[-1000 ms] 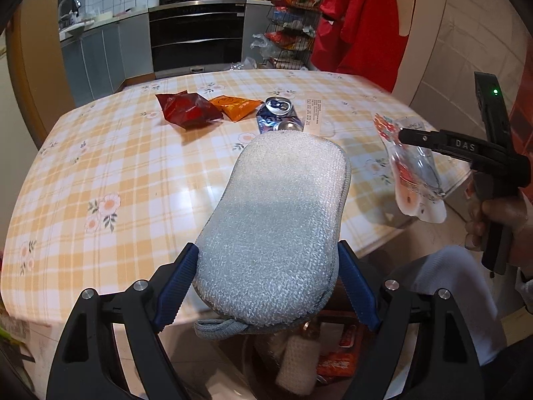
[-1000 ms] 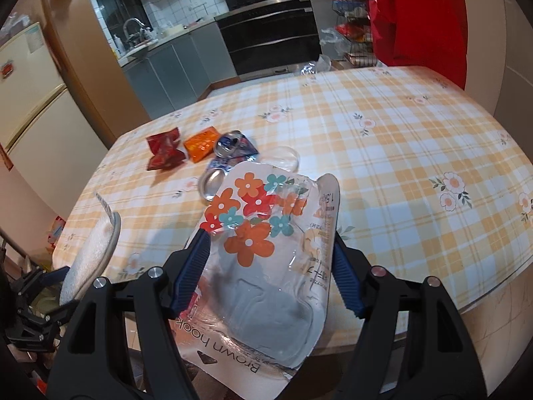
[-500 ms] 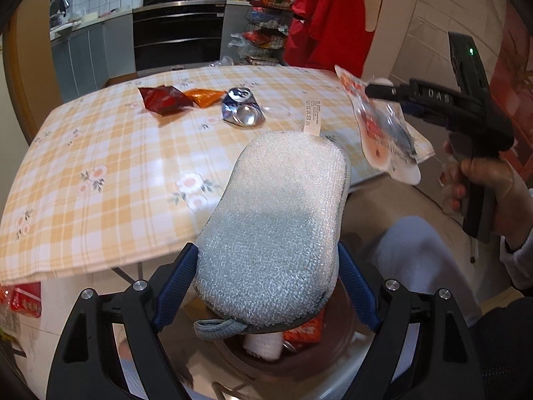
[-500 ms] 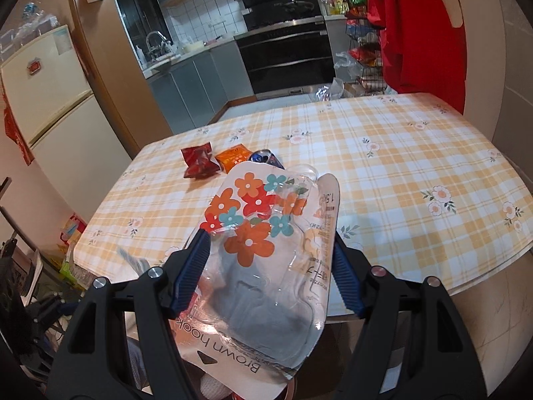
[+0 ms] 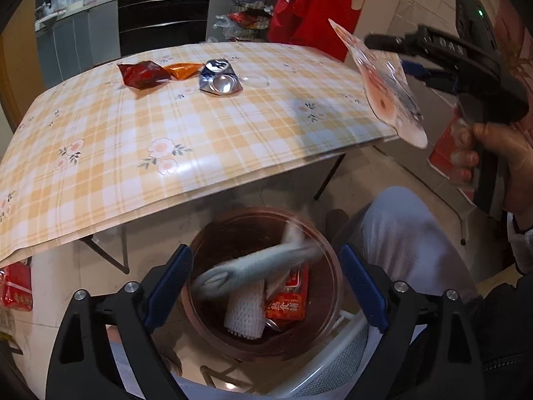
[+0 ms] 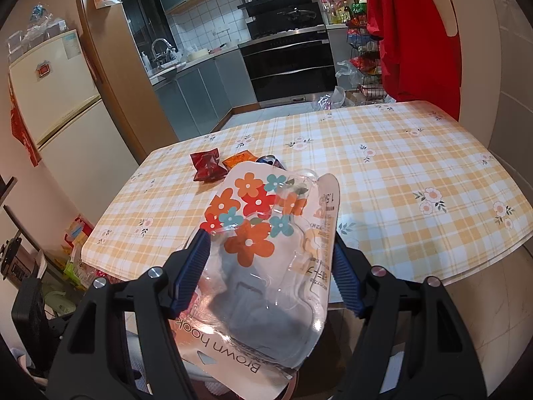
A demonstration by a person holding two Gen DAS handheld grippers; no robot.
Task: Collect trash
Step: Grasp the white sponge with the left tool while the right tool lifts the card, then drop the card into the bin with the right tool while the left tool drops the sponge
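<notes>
My left gripper (image 5: 265,256) hangs over a brown round bin (image 5: 334,286) on the floor, its jaws opening. A grey sponge (image 5: 253,270), blurred, drops free between the fingers into the bin onto other rubbish. My right gripper (image 6: 269,243) is shut on a clear plastic package with printed flowers (image 6: 253,233). In the left wrist view that package (image 5: 386,90) is held up past the table's right edge. A dark red wrapper (image 5: 141,73), an orange wrapper (image 5: 183,69), a crushed can (image 5: 218,78) and a clear lid (image 5: 255,81) lie on the checked table (image 5: 133,153).
A person's knee in grey trousers (image 5: 399,243) is right of the bin, and a white mesh seat (image 5: 333,366) lies below it. Red packets (image 5: 16,286) lie on the floor at left. The table's legs (image 5: 113,260) stand behind the bin.
The left gripper drew back off the table to above the bin and let go of the sponge, which is falling in. The right gripper rose with the package.
</notes>
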